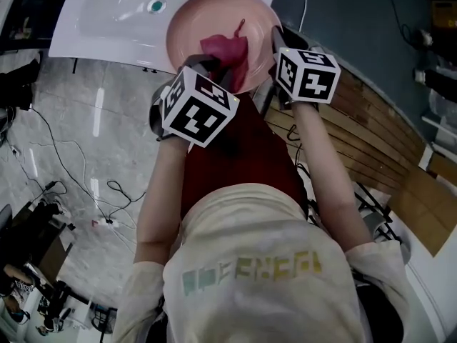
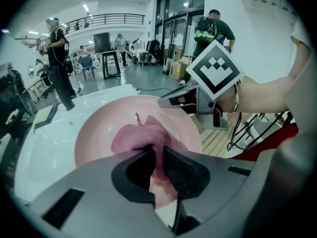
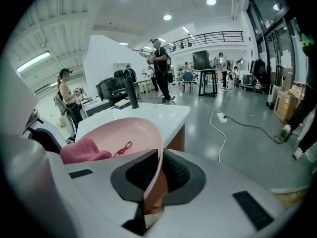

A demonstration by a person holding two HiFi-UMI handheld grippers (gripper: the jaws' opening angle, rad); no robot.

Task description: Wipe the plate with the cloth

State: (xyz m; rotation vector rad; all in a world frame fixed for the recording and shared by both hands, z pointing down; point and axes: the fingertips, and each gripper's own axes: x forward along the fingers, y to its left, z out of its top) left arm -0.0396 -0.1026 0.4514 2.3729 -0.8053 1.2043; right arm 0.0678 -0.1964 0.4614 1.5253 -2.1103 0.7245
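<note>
The left tongs (image 2: 157, 155) are clamped on the cloth (image 2: 141, 138), which lies in the plate (image 2: 99, 133). The right tongs (image 3: 159, 168) pinch only the plate's rim, at the edge of the desk (image 1: 107, 20). I think a hard push may twist the plate out.

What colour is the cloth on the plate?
The cloth is deep pink, darker than the pale pink plate. It shows best in the left gripper view.
</note>
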